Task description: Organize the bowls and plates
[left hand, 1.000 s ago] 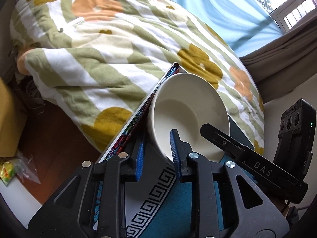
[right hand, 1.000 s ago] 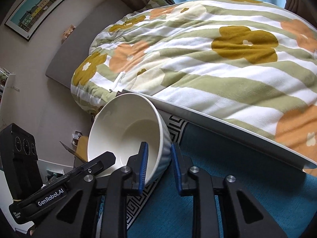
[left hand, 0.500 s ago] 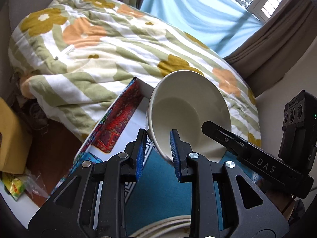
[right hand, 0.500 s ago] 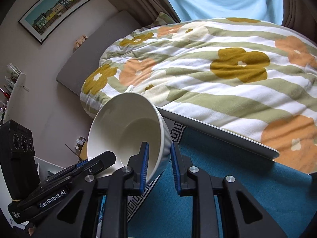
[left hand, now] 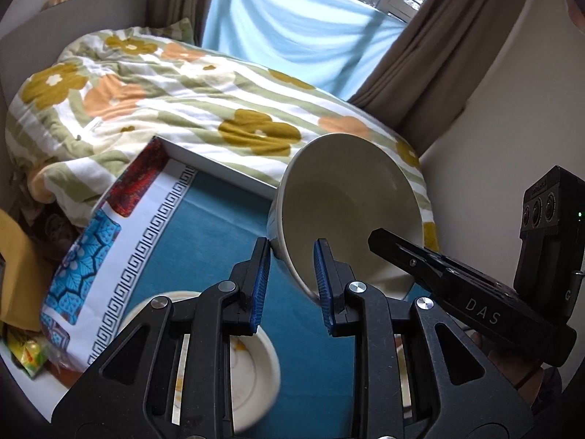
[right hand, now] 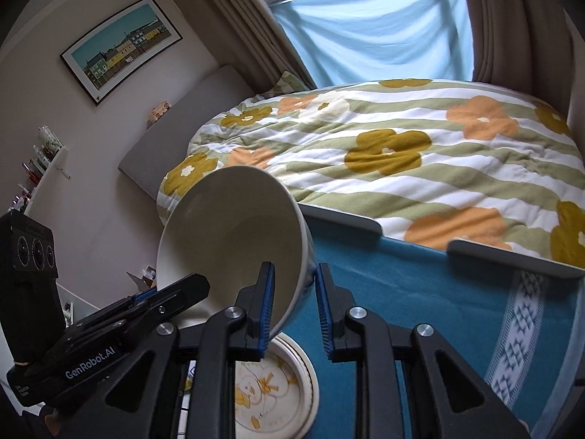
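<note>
Left gripper: the left gripper (left hand: 291,278) points steeply downward over the table, its blue pads (left hand: 260,281) narrowly set and pinching the near wall of the cream bowl (left hand: 347,205) — one pad outside the rim, one inside.
Right gripper: the right gripper (right hand: 294,306) also slopes downward, its pads (right hand: 266,301) clamped on the opposite wall of the same bowl (right hand: 234,230); in the left wrist view its black body (left hand: 471,292) reaches in from the right.
Bowl: held between the two grippers, clear of the table, tilted so its mouth faces both cameras.
Below: a small plate with a yellow cartoon print (right hand: 270,391) sits on the teal tablecloth (left hand: 219,226), directly under the grippers — apart from the bowl.
Table edge: the white tray-like rim (right hand: 343,221) borders the cloth on the far side.
Background: a bed with a flowered, green-striped duvet (right hand: 402,153) lies beyond the table.
</note>
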Tool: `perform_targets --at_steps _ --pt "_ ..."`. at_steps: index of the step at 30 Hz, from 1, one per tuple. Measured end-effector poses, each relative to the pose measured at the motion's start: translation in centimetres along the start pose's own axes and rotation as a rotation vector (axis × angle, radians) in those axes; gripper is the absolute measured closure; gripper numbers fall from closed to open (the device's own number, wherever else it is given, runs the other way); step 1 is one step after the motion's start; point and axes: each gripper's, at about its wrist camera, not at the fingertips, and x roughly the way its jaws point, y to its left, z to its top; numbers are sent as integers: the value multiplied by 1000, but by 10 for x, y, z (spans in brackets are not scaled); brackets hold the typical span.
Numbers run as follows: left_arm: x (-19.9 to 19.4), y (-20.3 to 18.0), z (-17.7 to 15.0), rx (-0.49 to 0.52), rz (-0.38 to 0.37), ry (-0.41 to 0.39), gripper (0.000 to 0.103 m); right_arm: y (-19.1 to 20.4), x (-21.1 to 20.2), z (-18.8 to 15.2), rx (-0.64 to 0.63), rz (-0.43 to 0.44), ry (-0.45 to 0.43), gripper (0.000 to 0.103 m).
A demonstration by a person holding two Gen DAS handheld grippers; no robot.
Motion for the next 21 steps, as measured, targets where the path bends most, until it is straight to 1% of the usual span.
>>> perform_targets --at_steps 5,10,15,21 --pt "-5 -57 -42 51 -58 34 81 -38 -53 -37 56 -56 -30 82" --pt "3 -102 -84 92 -112 91 81 -76 -94 -78 108 -123 -37 82" --pt "17 -133 -123 130 -139 161 81 -113 -117 -118 174 -170 -19 82" --pt "41 -151 -158 160 -126 247 81 -141 -123 -157 232 -203 21 82"
